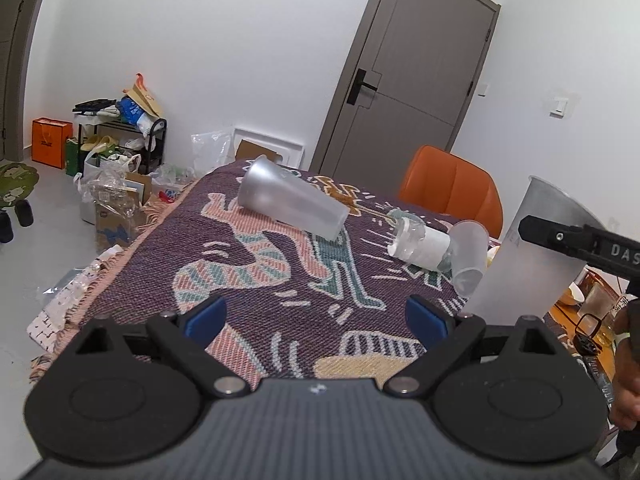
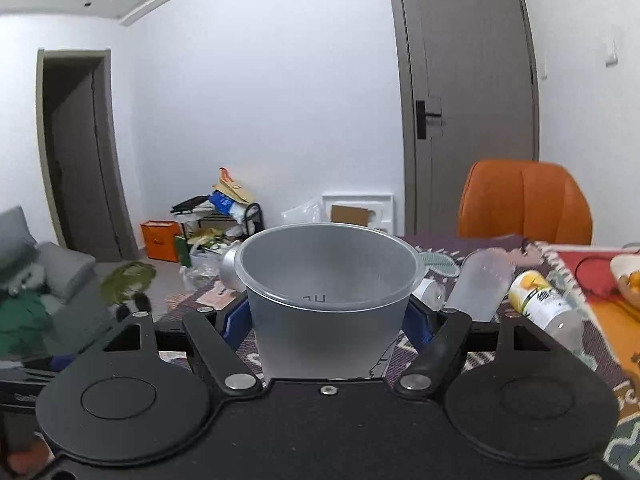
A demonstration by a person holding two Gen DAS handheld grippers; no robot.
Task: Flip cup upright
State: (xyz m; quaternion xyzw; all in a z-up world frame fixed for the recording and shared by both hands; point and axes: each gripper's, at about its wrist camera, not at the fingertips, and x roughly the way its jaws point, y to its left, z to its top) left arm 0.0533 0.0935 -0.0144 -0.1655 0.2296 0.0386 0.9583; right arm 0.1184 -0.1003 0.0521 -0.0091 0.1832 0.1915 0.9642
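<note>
My right gripper [image 2: 328, 316] is shut on a frosted plastic cup [image 2: 328, 304] and holds it upright, mouth up; the cup also shows at the right of the left wrist view [image 1: 528, 256], with the right gripper's finger [image 1: 576, 240] across it. My left gripper [image 1: 316, 314] is open and empty above the patterned tablecloth [image 1: 248, 272]. A second frosted cup [image 1: 292, 202] lies on its side at the far end of the table. A smaller clear cup [image 1: 470, 256] lies tipped near a lying bottle [image 1: 420, 242].
An orange chair [image 1: 452, 188] stands behind the table by the grey door [image 1: 416, 72]. A labelled bottle [image 2: 544, 304] lies on the table at the right, next to a bowl [image 2: 626, 276] and cables. Bags and boxes [image 1: 116, 152] clutter the floor on the left.
</note>
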